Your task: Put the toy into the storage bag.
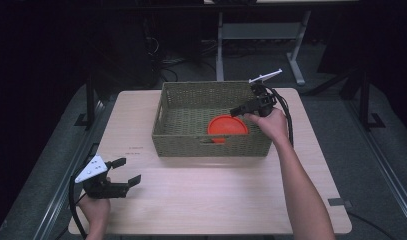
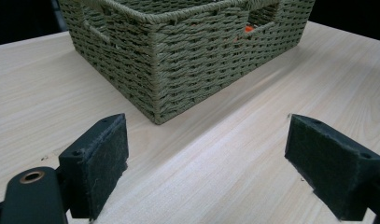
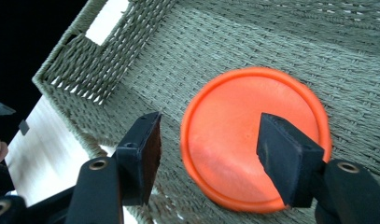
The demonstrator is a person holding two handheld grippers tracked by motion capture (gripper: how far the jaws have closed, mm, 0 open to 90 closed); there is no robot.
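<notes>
A: Disc (image 3: 253,140) between the right tongs (image 3: 211,158): plain orange. Basket (image 3: 187,51) under it: olive-green weave.

B: Noted. Table (image 2: 234,168) beneath the left tongs (image 2: 206,163): pale wood grain. Pads (image 2: 101,161) black.

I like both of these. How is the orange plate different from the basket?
The orange plate is round, smooth and flat; the woven basket is rectangular, rough and tall-sided. The plate is bright orange, the basket dull green. The plate is smaller and lies inside the basket. Both sit over the wooden table.
</notes>
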